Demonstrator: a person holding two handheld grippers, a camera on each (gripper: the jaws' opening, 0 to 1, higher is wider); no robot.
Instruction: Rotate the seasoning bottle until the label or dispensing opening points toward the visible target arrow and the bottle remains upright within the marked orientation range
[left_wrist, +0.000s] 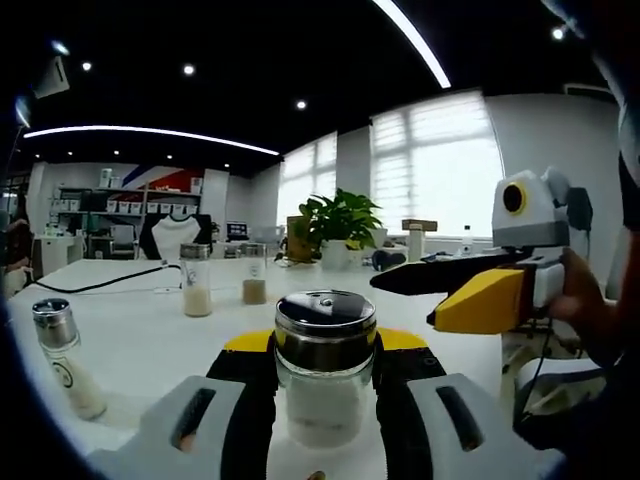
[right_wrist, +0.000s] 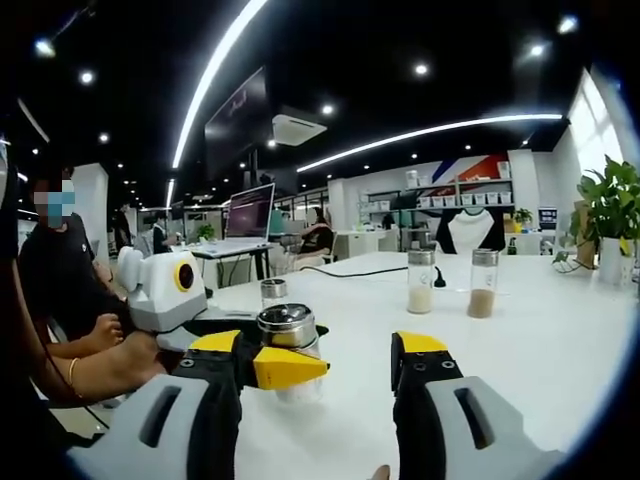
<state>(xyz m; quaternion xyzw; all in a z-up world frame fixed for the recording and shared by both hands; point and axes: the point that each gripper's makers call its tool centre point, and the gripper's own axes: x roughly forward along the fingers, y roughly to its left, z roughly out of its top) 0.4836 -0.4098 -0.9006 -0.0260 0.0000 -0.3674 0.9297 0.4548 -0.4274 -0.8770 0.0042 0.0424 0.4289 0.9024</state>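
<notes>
Gripping seasoning bottle (left_wrist: 325, 370) upright on white desk (left_wrist: 140, 340) for rotation.

Clamping left tongs (left_wrist: 325, 385) on glass body below steel lid (left_wrist: 325, 312); holding right tongs (right_wrist: 330, 375) apart, just beside bottle, jaws unloaded. Turning slowly about vertical axis, keeping base flat, avoiding tilt. Target arrow not discernible. Leaving spare shakers (left_wrist: 197, 280) behind undisturbed.

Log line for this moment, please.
left tongs: shut on seasoning bottle | bottle: upright on white table | right tongs: open, beside bottle | target arrow: not seen
</notes>
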